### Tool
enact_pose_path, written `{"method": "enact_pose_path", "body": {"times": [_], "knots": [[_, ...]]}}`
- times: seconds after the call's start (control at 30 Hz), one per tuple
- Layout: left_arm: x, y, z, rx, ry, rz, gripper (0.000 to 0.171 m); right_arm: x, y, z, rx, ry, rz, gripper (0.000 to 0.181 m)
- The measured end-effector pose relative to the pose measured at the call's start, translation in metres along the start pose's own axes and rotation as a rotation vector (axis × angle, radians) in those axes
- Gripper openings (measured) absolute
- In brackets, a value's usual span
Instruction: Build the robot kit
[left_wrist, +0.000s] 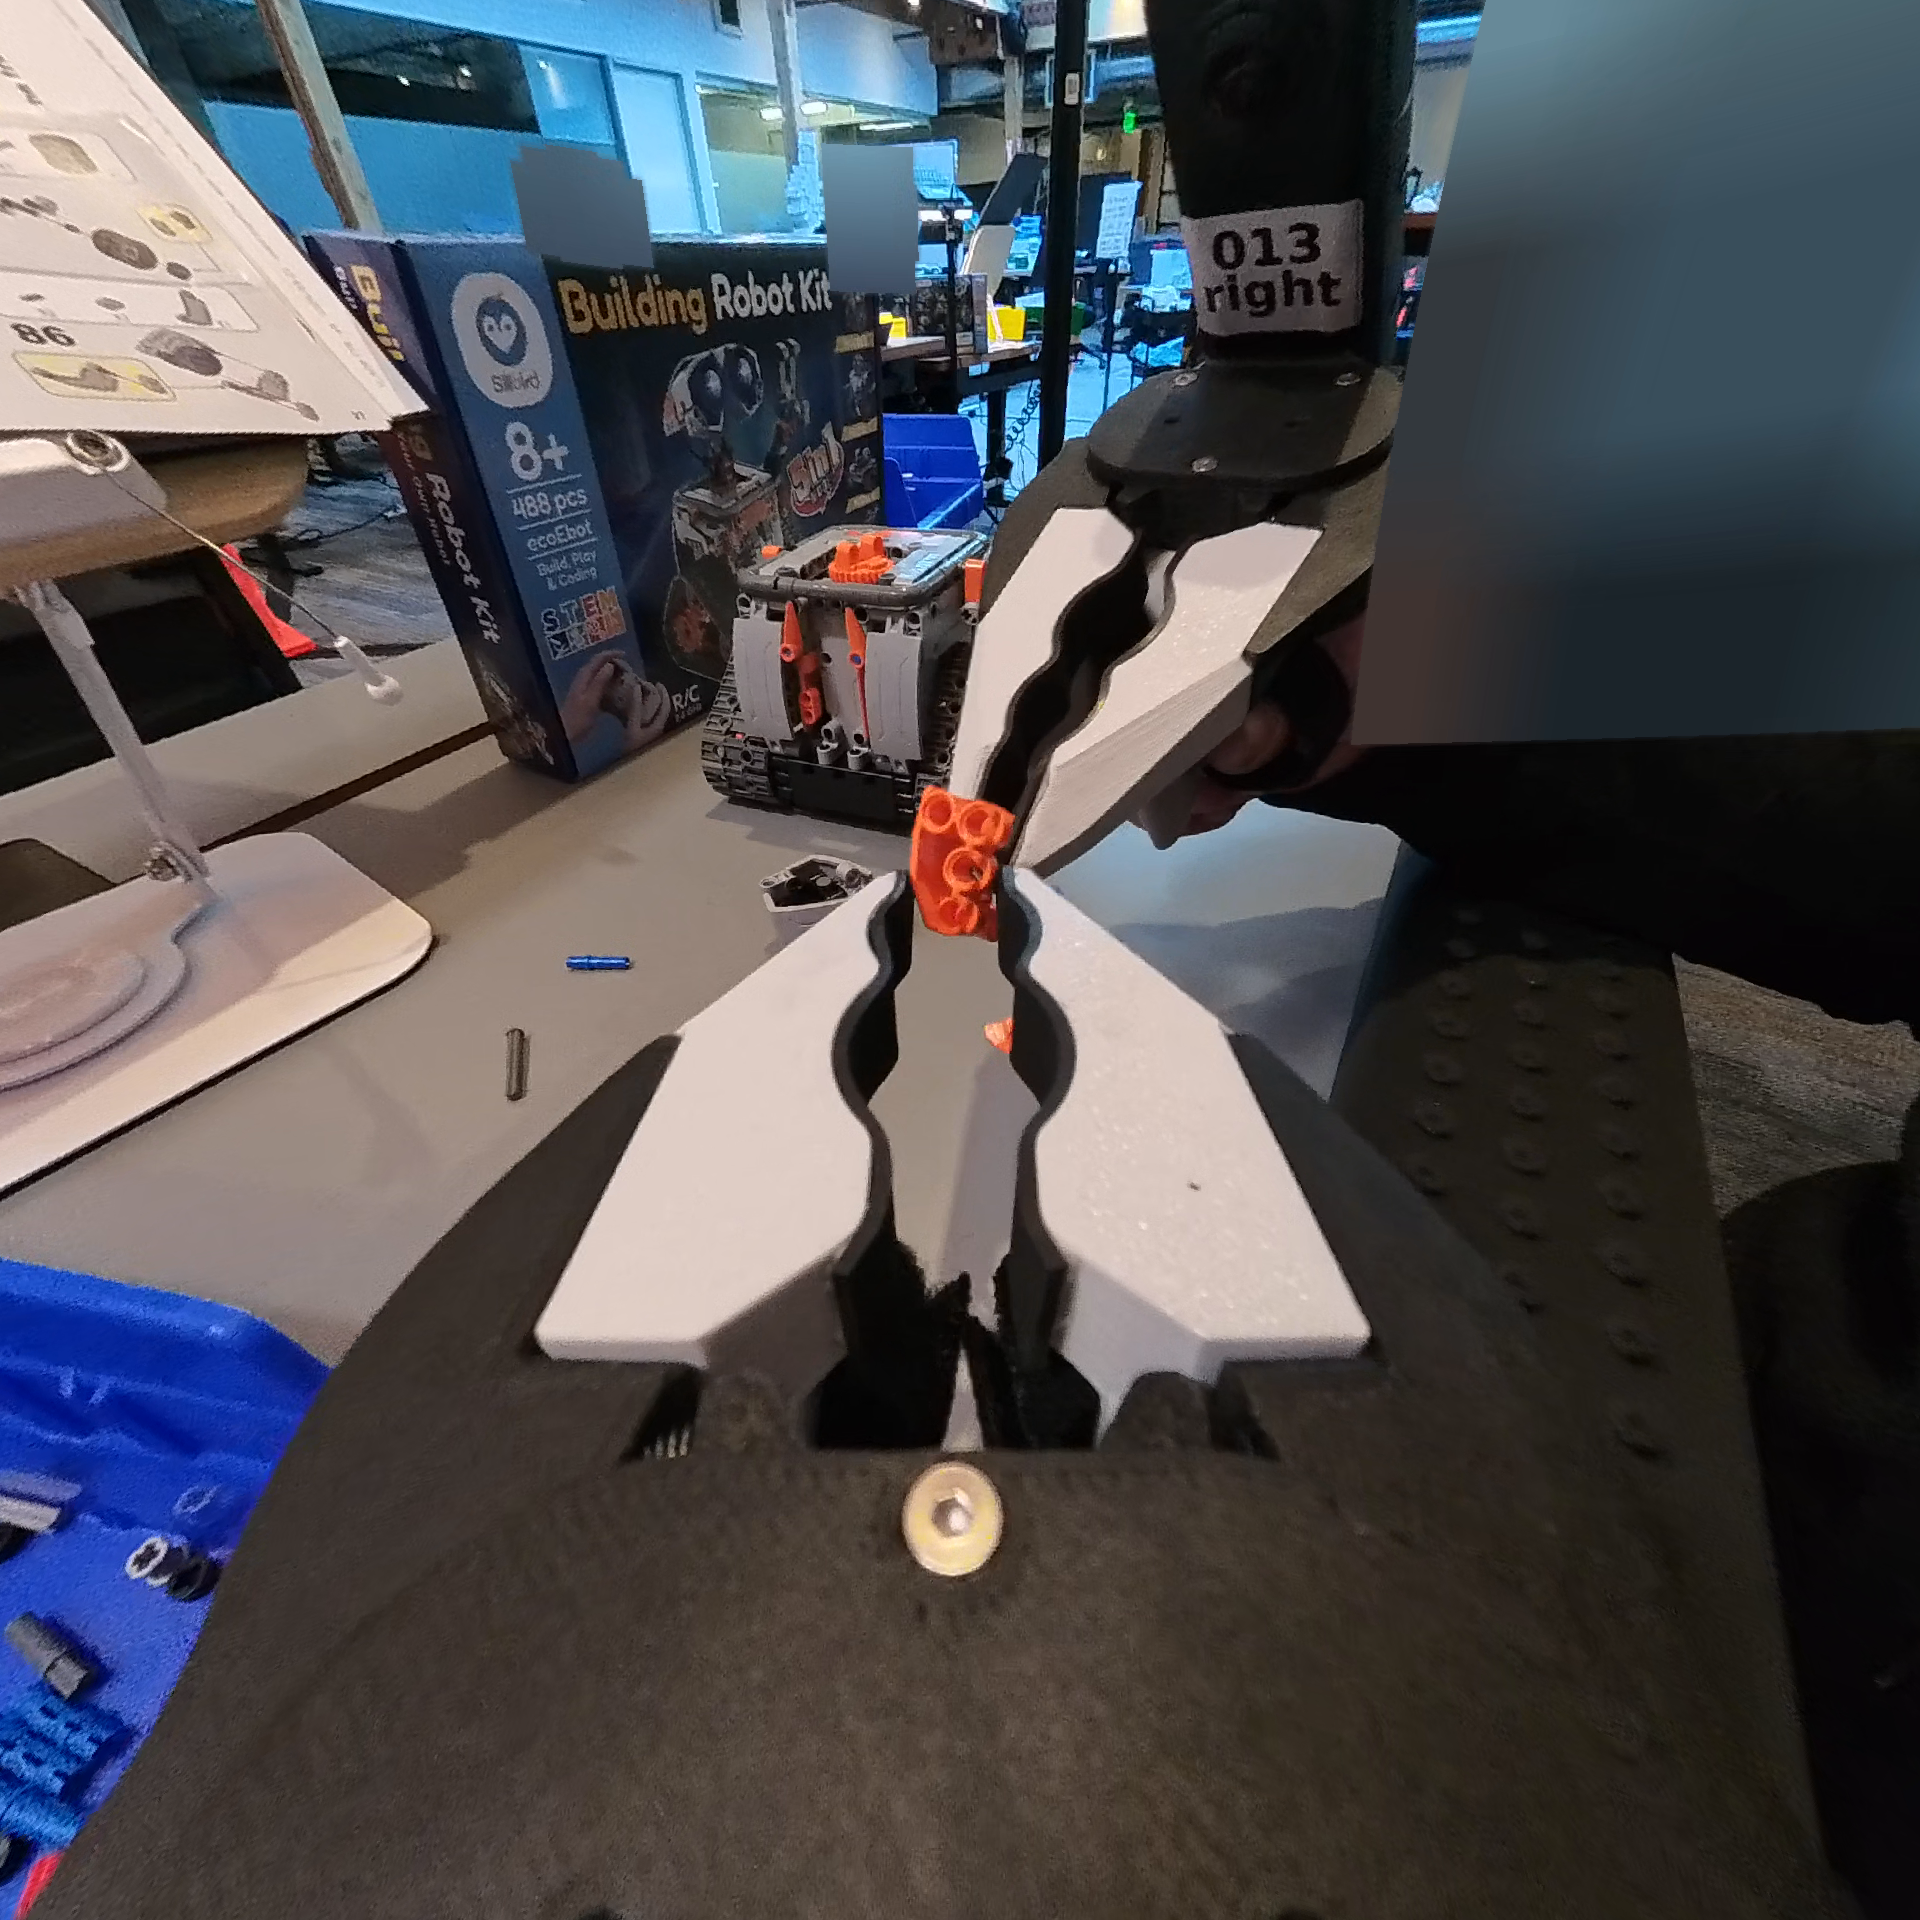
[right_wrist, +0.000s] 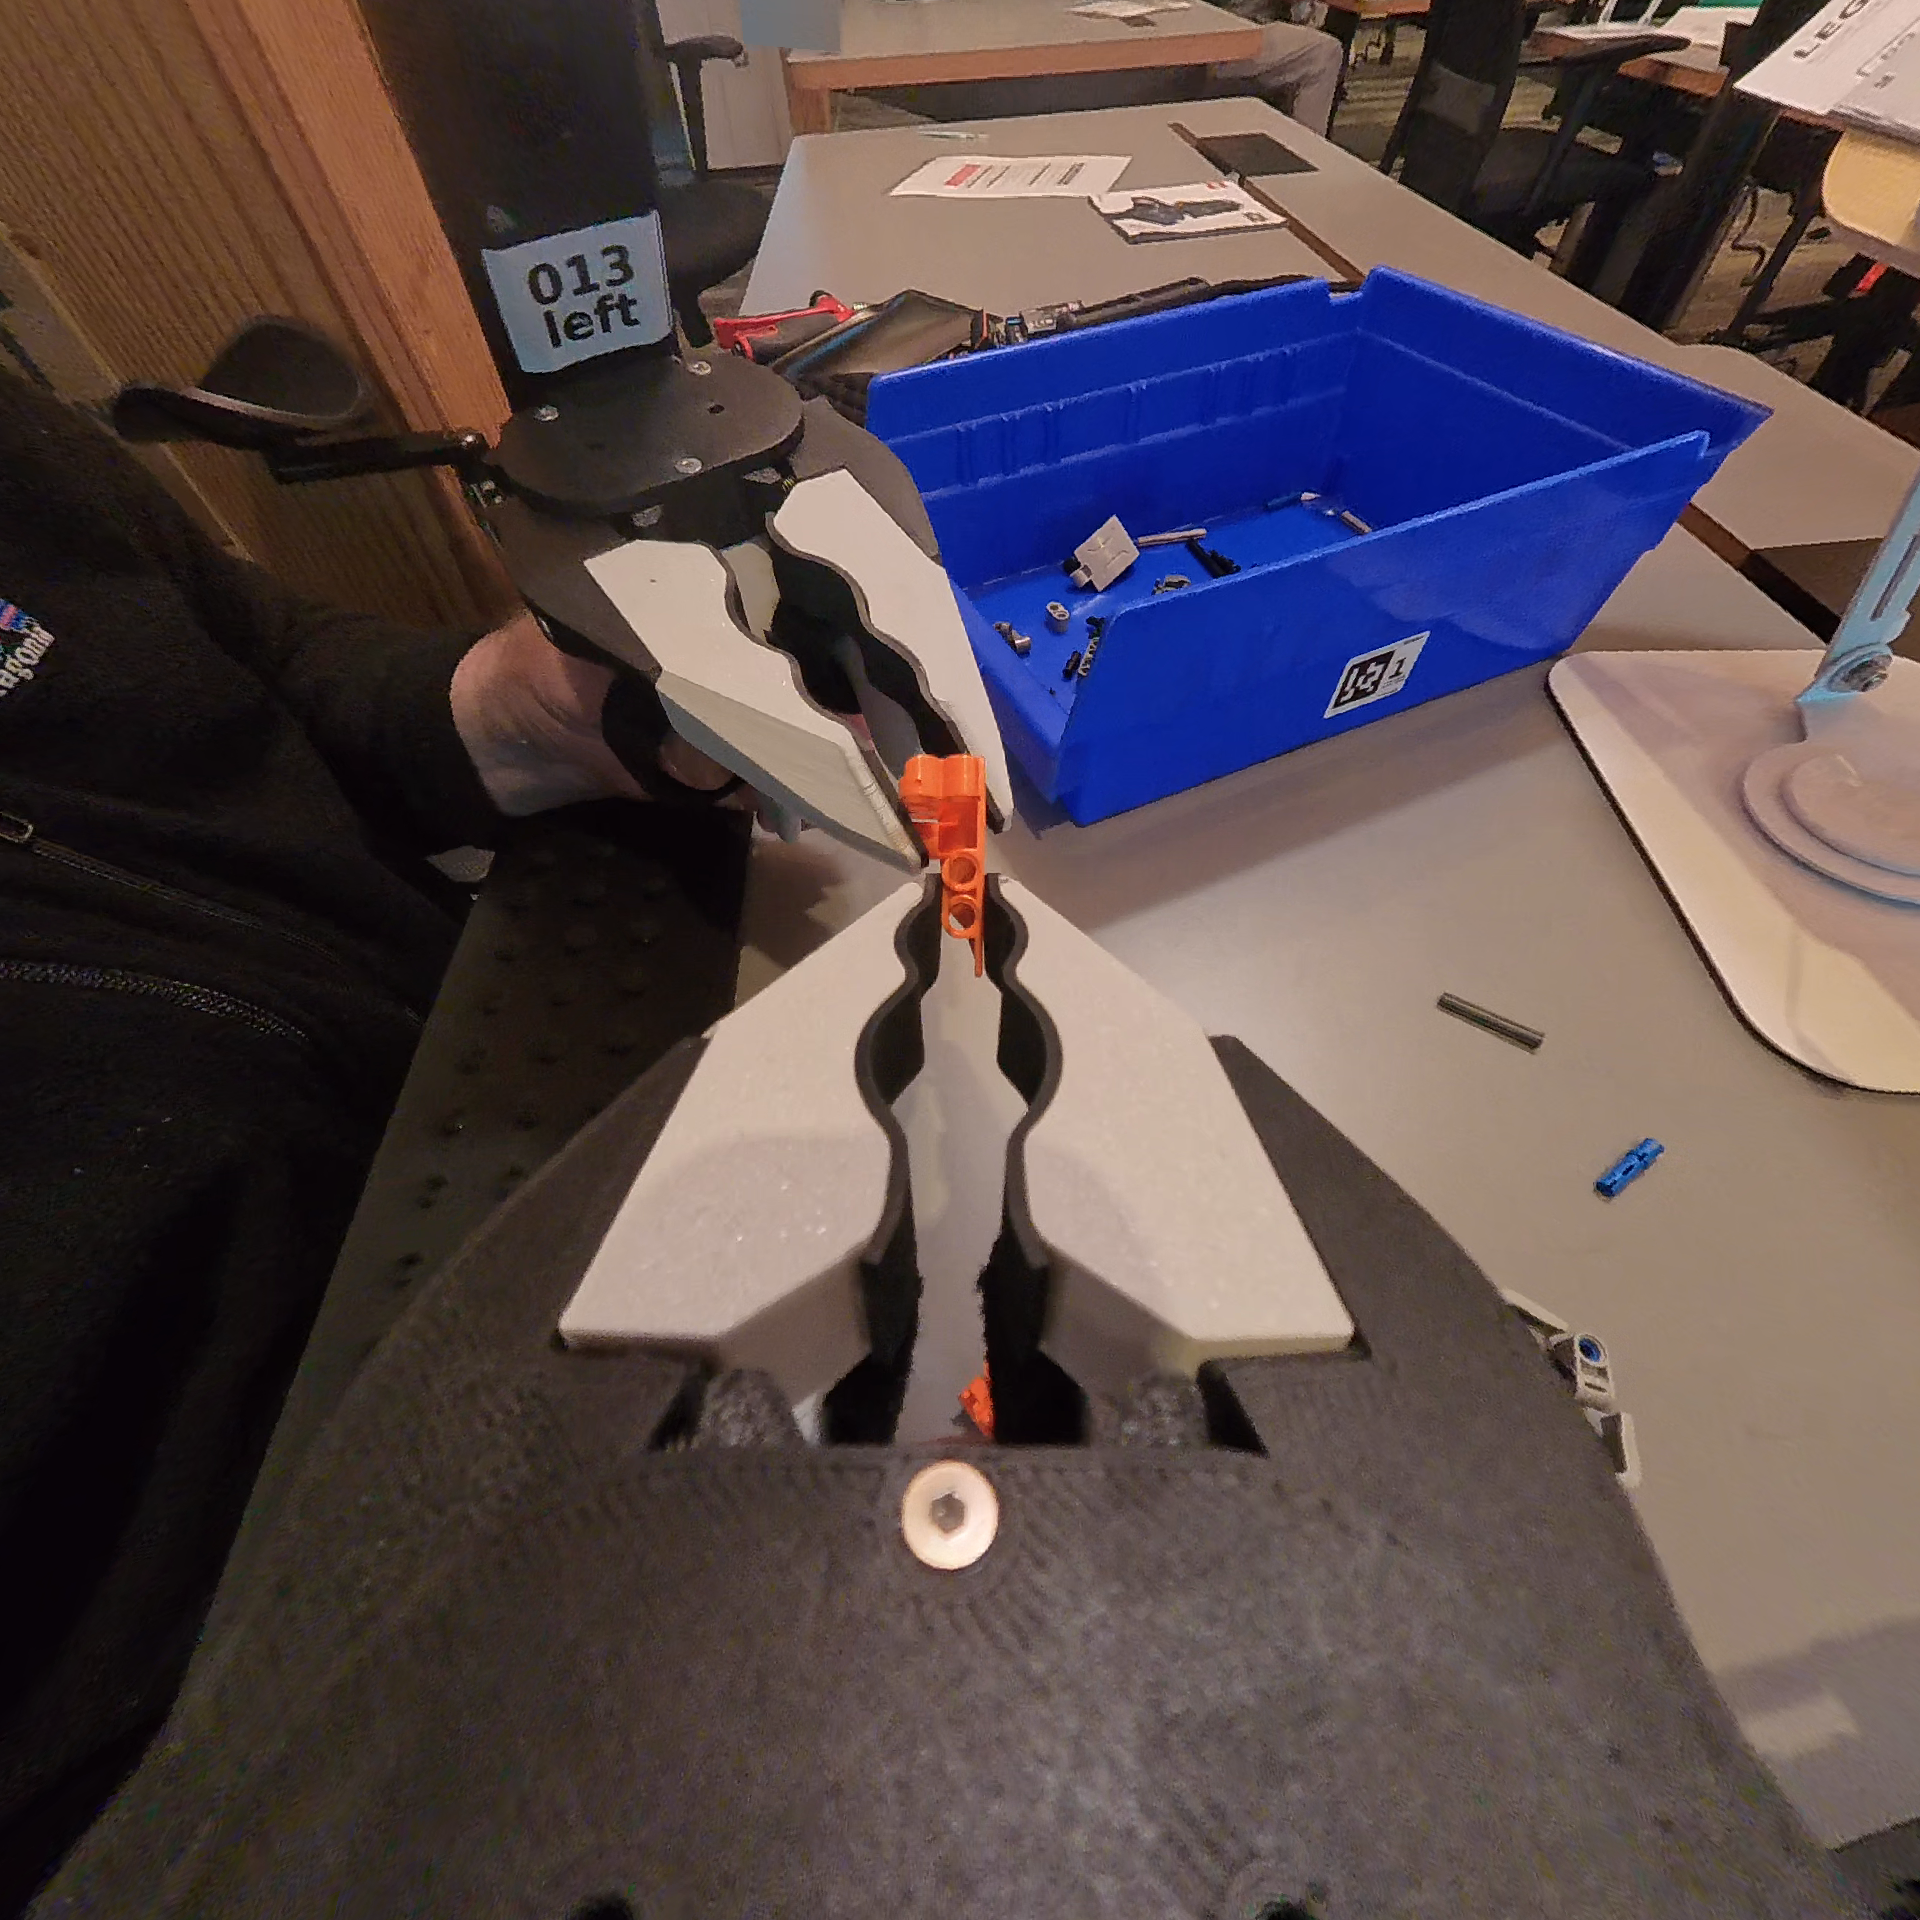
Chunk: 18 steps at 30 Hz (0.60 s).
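A small orange connector piece (left_wrist: 961, 868) with round holes is held above the grey table, pinched between both grippers. My left gripper (left_wrist: 956, 899) is shut on it from below in the left wrist view. My right gripper (left_wrist: 1023, 842) comes down from the upper right and its tips meet the piece's right side. In the right wrist view my right gripper (right_wrist: 961, 899) is shut on a thin orange beam (right_wrist: 964, 909). The left gripper (right_wrist: 951, 831) clamps the orange block (right_wrist: 940, 795) at the beam's upper end. A person's hand holds each gripper.
A blue bin (right_wrist: 1247, 675) with small loose parts stands beside the left gripper. A tracked grey robot model (left_wrist: 842, 675) and its kit box (left_wrist: 623, 468) stand behind. A white stand base (left_wrist: 260, 956), a blue pin (left_wrist: 598, 963) and a black axle (left_wrist: 515, 1062) lie on the table. Both grippers' tips are close together, under 4 cm apart. Both grippers' tips are roughly 20 cm from the black axle (left_wrist: 515, 1062). It turns up in the right wrist view (right_wrist: 1499, 1028) as well.
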<state>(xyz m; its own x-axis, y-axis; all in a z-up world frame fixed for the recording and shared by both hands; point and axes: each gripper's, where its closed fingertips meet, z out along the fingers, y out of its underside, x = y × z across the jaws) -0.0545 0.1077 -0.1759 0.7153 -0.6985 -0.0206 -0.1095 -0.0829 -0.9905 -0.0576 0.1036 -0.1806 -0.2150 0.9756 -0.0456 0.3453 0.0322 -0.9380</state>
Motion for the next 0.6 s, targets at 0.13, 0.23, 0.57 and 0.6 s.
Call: {"method": "enact_pose_path", "body": {"times": [0.13,0.23,0.57,0.6], "knots": [[0.0,-0.002,-0.001,0.015,0.01,-0.029,0.013,0.0,-0.003,0.0,0.02,-0.004,0.006,0.005],[-0.001,-0.006,-0.003,0.047,0.029,-0.076,0.012,-0.001,-0.01,-0.002,0.063,-0.011,0.016,0.005],[-0.025,-0.026,-0.023,0.233,0.049,-0.314,0.012,0.013,-0.022,-0.015,0.159,0.032,0.085,0.018],[-0.025,-0.026,-0.023,0.233,0.053,-0.316,0.012,0.012,-0.022,-0.015,0.16,0.031,0.085,0.019]]}}
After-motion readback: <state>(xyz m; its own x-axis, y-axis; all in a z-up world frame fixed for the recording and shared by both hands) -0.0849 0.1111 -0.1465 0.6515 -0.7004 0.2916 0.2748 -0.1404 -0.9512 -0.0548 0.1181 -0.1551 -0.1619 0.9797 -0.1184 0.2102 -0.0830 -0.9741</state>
